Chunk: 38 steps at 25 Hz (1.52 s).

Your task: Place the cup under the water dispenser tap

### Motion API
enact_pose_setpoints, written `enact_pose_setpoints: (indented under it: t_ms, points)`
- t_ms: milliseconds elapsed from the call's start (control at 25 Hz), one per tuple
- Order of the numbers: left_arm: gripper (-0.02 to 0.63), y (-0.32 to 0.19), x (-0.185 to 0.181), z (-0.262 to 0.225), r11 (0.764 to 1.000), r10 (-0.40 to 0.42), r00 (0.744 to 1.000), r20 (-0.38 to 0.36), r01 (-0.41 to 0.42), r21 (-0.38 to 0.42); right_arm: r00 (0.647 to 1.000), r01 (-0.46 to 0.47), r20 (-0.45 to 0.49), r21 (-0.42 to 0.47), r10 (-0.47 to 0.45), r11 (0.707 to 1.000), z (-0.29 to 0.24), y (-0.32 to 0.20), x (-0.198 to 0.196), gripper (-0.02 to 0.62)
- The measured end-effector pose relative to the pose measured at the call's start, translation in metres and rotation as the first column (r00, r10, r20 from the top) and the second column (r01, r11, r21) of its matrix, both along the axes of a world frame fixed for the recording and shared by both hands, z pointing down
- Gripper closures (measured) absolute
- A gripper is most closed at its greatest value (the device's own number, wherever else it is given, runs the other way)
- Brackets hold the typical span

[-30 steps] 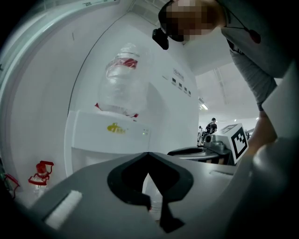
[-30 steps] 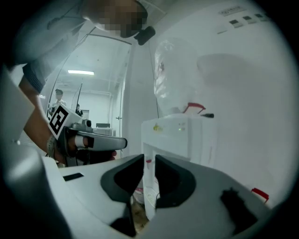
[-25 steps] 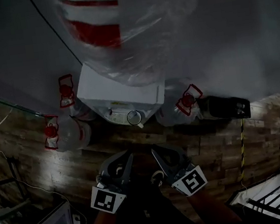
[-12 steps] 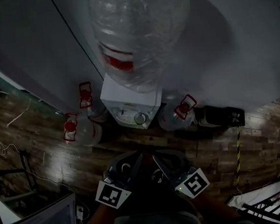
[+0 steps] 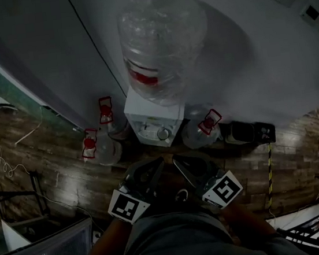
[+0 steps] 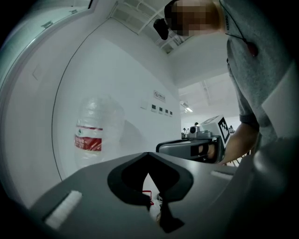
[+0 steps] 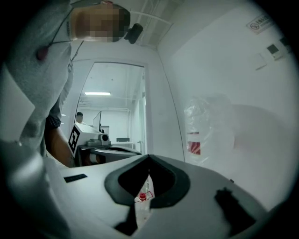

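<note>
Wood-plank floor [image 5: 55, 178] meets a grey wall [image 5: 241, 37]; the cup [image 5: 163, 133] sits at the dispenser [image 5: 137, 112] front. Left tongs [image 5: 158, 163] and right tongs [image 5: 176, 161] are closed, empty. Only the right gripper view shows a doorway [image 7: 117, 107].

The bottle [image 5: 160, 42] is showing clear, crinkled plastic above the smooth white plastic water dispenser [image 5: 139, 114]. The floor [image 5: 54, 167] is gleaming as dark, glossy wood planks.
</note>
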<state>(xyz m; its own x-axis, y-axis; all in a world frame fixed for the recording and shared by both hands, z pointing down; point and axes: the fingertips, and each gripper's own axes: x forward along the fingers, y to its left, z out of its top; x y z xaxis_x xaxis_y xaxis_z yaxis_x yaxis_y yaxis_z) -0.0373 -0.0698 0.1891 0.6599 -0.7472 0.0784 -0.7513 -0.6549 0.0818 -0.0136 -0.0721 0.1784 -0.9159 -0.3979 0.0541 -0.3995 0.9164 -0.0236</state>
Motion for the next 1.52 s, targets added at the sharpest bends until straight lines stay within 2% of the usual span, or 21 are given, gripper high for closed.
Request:
enact_pose_setpoints:
  t_ms: [280, 480, 760, 1280, 1520]
  points:
    - [0.598, -0.005, -0.008, -0.023, 0.999, 0.012, 1.000, -0.008, -0.012, 0.032, 1.000, 0.019, 0.010, 0.023, -0.020, 1.000, -0.027, -0.001, -0.007, 0.580]
    - [0.598, -0.008, -0.008, -0.025, 0.999, 0.025, 1.000, -0.016, -0.025, 0.025, 0.999, 0.025, 0.024, 0.034, -0.026, 0.999, -0.035, -0.002, -0.007, 0.580]
    - [0.598, -0.014, -0.006, -0.026, 0.999, 0.043, 0.999, -0.018, -0.042, 0.027, 1.000, 0.013, 0.014, 0.047, -0.014, 0.999, -0.031, -0.009, -0.008, 0.580]
    - [0.598, -0.018, -0.005, -0.022, 0.998, 0.053, 0.999, -0.007, -0.052, 0.033, 1.000, 0.006, 0.012, 0.013, -0.006, 1.000, -0.018, -0.012, -0.010, 0.580]
    - [0.598, -0.022, -0.005, -0.021, 0.998, 0.056, 0.998, -0.029, -0.055, 0.015, 1.000, -0.002, -0.004, 0.009, 0.002, 1.000, -0.016, -0.017, -0.009, 0.580]
